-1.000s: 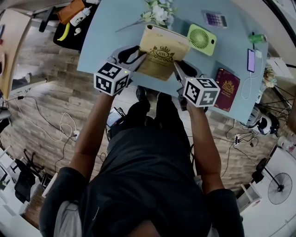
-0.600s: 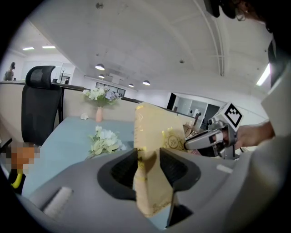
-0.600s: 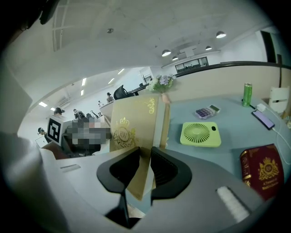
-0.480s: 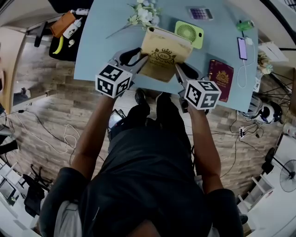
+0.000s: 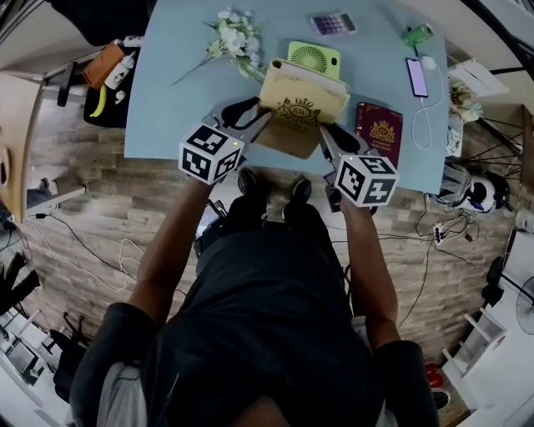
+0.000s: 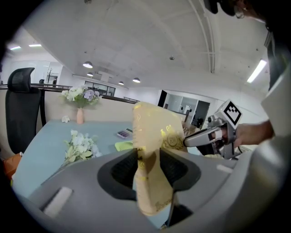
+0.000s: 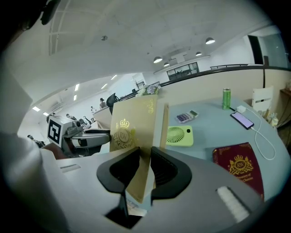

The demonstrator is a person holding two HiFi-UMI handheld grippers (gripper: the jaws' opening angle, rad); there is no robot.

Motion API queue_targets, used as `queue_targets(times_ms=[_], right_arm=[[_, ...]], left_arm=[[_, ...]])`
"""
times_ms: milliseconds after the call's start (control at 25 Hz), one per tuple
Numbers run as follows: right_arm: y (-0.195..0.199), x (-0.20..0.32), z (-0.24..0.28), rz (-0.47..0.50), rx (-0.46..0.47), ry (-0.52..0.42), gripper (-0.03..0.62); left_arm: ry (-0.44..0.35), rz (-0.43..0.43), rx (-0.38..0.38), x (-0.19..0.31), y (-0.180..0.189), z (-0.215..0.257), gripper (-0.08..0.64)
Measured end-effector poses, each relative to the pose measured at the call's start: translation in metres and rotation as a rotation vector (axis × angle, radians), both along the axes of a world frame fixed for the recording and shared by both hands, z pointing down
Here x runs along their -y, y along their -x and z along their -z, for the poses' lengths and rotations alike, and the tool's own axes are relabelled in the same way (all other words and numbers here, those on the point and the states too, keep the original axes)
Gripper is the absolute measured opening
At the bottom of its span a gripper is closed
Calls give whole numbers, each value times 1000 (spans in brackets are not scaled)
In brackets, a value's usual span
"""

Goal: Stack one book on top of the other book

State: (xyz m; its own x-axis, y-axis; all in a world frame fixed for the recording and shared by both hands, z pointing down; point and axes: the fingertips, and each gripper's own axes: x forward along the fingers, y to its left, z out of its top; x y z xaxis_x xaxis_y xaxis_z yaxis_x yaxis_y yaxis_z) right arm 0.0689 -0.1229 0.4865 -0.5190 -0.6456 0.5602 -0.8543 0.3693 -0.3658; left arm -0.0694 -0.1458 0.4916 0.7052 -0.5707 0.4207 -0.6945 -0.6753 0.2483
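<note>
The pale blue desk (image 5: 175,75) is seen below. The tan, gold-crested hardcover book (image 5: 299,113) is held raised, apparently for carrying. Its opposite edges are pinched by the left tongs (image 5: 254,119) and right tongs (image 5: 325,136). The maroon book (image 5: 380,133) is left flat just beyond the right tongs, presumably as the base.

A pale blue bench (image 5: 175,108) carries a spray of white flowers (image 5: 232,39) at its left and a lime-green fan (image 5: 314,58) lying flat near the middle. A calculator (image 5: 332,23) and a green can (image 5: 415,34) lie toward the far edge. To the right, a phone (image 5: 415,77) rests face-up and a red book (image 5: 380,133) lies flat near the front edge.
</note>
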Motion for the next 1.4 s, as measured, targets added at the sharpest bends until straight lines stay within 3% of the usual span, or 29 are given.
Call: queue_targets(times_ms=[720, 1400], right_arm=[[-136, -18, 7, -31, -17, -7, 77], [-224, -29, -13, -42, -38, 18, 75]], left_arm=[[35, -50, 3, -20, -136, -3, 204], [94, -73, 28, -38, -223, -34, 204]])
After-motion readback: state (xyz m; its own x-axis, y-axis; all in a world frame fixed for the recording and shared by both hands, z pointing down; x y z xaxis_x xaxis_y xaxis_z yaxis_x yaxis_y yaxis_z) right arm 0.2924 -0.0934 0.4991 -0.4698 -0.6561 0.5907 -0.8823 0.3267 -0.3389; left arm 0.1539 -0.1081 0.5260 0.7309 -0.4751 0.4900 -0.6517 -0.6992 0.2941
